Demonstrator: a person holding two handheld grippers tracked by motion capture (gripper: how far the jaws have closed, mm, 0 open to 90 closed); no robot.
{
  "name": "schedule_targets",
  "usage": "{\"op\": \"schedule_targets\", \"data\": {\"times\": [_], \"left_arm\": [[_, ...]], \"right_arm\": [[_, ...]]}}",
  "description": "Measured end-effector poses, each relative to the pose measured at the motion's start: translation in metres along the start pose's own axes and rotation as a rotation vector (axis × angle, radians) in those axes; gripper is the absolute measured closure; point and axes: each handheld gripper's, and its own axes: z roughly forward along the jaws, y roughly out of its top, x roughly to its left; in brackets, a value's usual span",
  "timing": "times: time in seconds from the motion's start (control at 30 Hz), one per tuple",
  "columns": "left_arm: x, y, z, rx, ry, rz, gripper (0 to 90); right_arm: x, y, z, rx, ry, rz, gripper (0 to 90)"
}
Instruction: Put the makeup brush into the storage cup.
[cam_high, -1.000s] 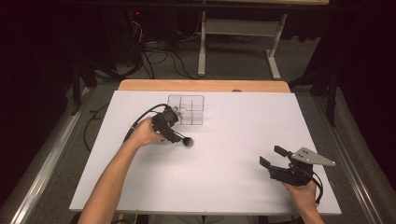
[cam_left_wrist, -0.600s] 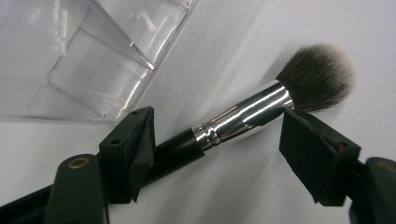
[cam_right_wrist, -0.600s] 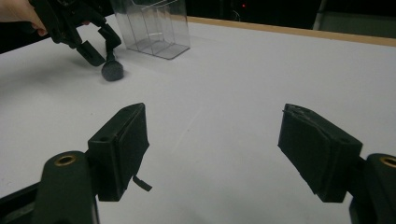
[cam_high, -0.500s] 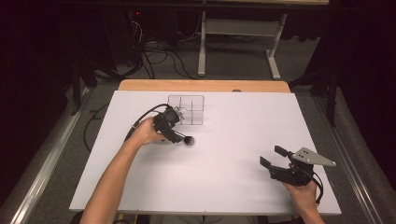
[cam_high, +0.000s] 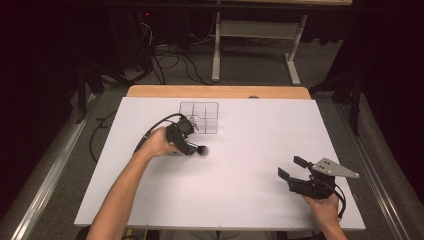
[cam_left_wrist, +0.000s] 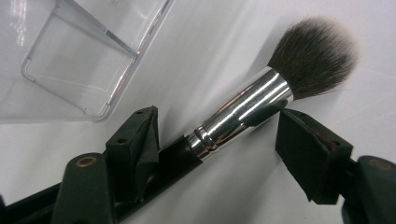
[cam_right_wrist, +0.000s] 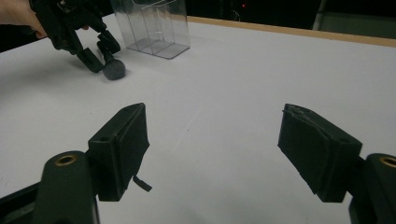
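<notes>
**Left jaws narrowing around the brush, both hands holding their place**

Since a second ago neither hand has shifted on the table, and the only change is at the left gripper, whose jaws have just been closing a little with the makeup brush lying between them; in the left gripper view the pads still stand clear of it, one beside the black handle, the other just off the chrome ferrule, so the jaws are spread and nothing is pinched yet.

The brush lies flat on the white table; its long axis runs on a slant, handle back under the gripper, dark bristle head pointing away from the hand toward the table's middle; it sits just in front of the clear divided organizer, near it but apart.

The left forearm comes in from the bottom edge and angles up toward the organizer, wrist bent so the gripper tips down at the brush; the right hand rests near the table's right front corner, its right gripper held low and level, jaws wide apart with only bare tabletop between them.

Open white surface stretches between the two grippers and across the middle; the organizer sits close to the far wooden edge; the right hand is close to the front and right edges.
</notes>
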Motion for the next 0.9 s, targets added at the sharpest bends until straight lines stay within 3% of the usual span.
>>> {"op": "schedule_targets", "data": {"times": [0.27,0.37,0.43,0.73,0.9], "left_arm": [[-0.003,0.001,-0.001,0.01,0.006,0.01,34.1],[-0.004,0.002,-0.001,0.017,-0.001,-0.007,34.9],[-0.004,0.002,-0.001,0.022,-0.004,-0.022,36.4],[-0.009,0.004,-0.003,0.033,-0.002,0.001,45.1],[-0.011,0.005,-0.003,0.044,-0.015,-0.007,50.9]], "right_arm": [[0.0,0.0,0.0,0.001,-0.001,0.003,25.8],[0.0,0.0,0.0,0.0,0.001,-0.002,25.8],[-0.001,0.0,0.0,-0.001,0.0,0.001,25.8],[0.0,0.0,0.0,0.001,-0.002,-0.001,25.9],[0.001,0.0,0.0,0.002,-0.005,0.002,26.0]]}}
